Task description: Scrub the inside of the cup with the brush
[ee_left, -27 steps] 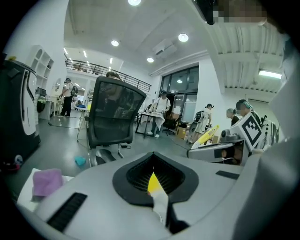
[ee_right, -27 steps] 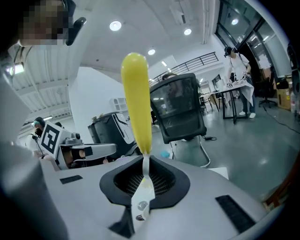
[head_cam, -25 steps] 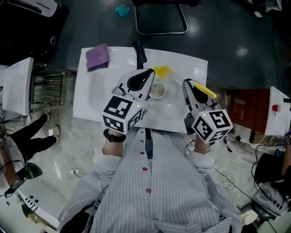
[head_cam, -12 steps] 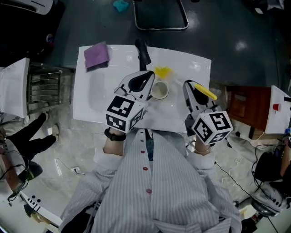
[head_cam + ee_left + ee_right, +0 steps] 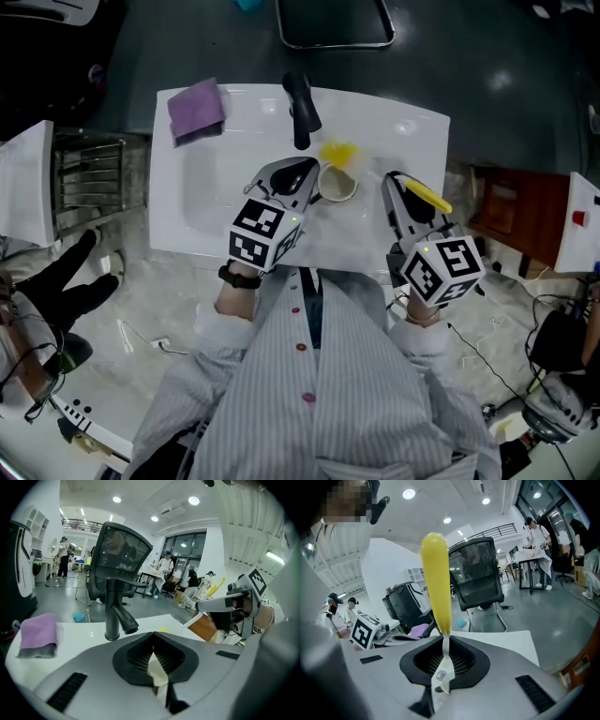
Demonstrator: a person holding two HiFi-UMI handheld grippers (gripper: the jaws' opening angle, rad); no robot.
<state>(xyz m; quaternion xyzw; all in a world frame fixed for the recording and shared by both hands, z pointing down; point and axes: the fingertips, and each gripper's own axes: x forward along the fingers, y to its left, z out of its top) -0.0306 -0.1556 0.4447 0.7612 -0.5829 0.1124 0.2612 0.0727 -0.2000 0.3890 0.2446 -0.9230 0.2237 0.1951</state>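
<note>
As cup (image 5: 337, 185) sits clamped, brush (image 5: 436, 581) gripped

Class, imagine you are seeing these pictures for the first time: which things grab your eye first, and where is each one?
The yellow-handled brush stands up from the shut right gripper, to the right of the cup. The left gripper pinches that cream cup's rim near the middle of the white table. A purple cloth lies at the far left corner, with a black faucet to its right.
</note>
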